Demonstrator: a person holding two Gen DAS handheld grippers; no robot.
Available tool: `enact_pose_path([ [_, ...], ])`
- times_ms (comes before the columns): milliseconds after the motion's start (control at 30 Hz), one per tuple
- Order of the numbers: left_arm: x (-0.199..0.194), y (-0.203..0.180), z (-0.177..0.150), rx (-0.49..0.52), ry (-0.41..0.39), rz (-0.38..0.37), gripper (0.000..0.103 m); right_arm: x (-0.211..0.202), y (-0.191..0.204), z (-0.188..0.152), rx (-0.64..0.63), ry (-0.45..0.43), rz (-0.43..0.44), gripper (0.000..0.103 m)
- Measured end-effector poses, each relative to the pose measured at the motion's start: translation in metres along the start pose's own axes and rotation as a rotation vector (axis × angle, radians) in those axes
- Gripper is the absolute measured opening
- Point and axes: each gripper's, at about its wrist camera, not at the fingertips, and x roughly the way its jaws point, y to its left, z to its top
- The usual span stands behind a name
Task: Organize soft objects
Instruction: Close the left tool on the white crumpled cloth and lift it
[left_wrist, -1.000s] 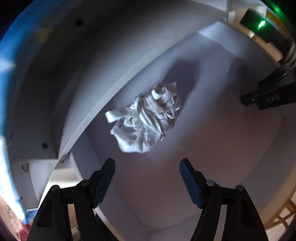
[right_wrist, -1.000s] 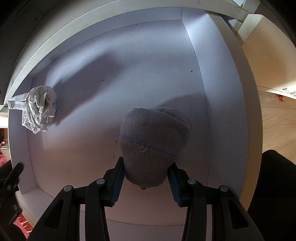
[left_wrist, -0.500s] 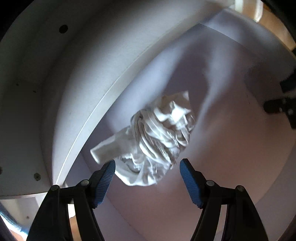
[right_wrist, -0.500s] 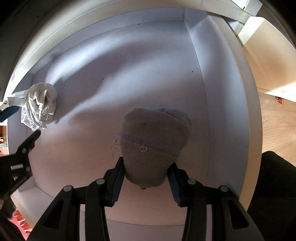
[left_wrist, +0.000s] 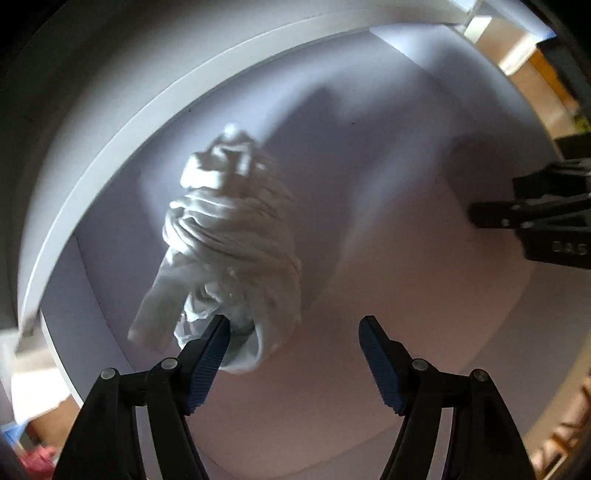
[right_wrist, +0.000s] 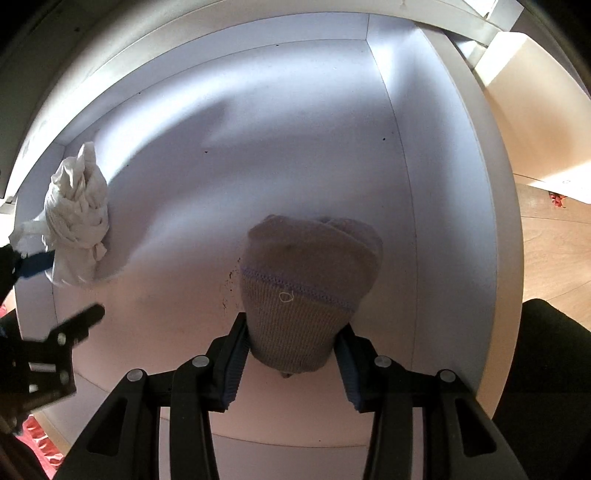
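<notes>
— What are we looking at on the left gripper (left_wrist: 293, 338)?

— We are seeing black arms shaped like struts, each ending in a blue ribbed pad (left_wrist: 373, 354), with round silver screws (left_wrist: 168, 364) shining at the joints.

— And the right gripper (right_wrist: 291, 354)?

— We are finding the same build: black arms with cut-out slots, silver screws (right_wrist: 380, 361), and blue-grey ribbed pads (right_wrist: 236, 365). From the left camera we are also catching pale lettering on its black body, too blurred to read.

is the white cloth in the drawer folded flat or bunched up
Bunched up. The white cloth is a twisted, wrinkled wad with one loose flap sticking out, lying near the white drawer's side wall, not spread or folded flat.
</notes>
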Motion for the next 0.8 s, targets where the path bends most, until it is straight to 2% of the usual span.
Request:
enact_pose_path([
  [67, -0.005, -0.004, -0.003, -0.027, -0.005, 0.005, 0.073, 0.000, 0.002, -0.001, 0.000, -0.002, 0.002, 0.045],
  [133, -0.014, -0.005, -0.003, -0.069, -0.048, 0.071, 0.074, 0.000, 0.003, 0.000, 0.000, -0.003, 0.001, 0.045],
  [200, -0.019, -0.006, 0.000, -0.086, -0.086, 0.118, 0.084, -0.001, 0.003, -0.001, -0.003, -0.004, -0.002, 0.045],
  [333, -0.020, 0.003, 0.017, -0.025, -0.155, 0.313, 0.088, 0.000, 0.006, -0.006, -0.001, -0.006, 0.000, 0.045],
  [400, -0.015, 0.011, 0.025, -0.036, -0.163, 0.308, 0.092, 0.000, 0.006, -0.008, -0.004, -0.009, 0.001, 0.045],
  [533, 0.003, 0.022, 0.038, -0.029, -0.119, 0.279, 0.092, -0.003, 0.006, -0.013, -0.010, -0.012, -0.001, 0.045],
  [567, 0.008, 0.026, 0.040, -0.032, -0.112, 0.259, 0.088, -0.004, 0.006, -0.014, -0.009, -0.013, -0.001, 0.045],
  [600, 0.012, 0.022, 0.034, -0.038, -0.106, 0.234, 0.078, -0.005, 0.006, -0.016, -0.009, -0.014, 0.000, 0.045],
  [667, 0.018, 0.029, 0.036, -0.071, -0.075, 0.168, 0.067, -0.007, 0.008, -0.017, -0.010, -0.015, -0.001, 0.045],
  [800, 0.018, 0.045, 0.036, -0.141, -0.063, 0.119, 0.062, -0.010, 0.014, -0.020, -0.013, -0.014, -0.007, 0.045],
])
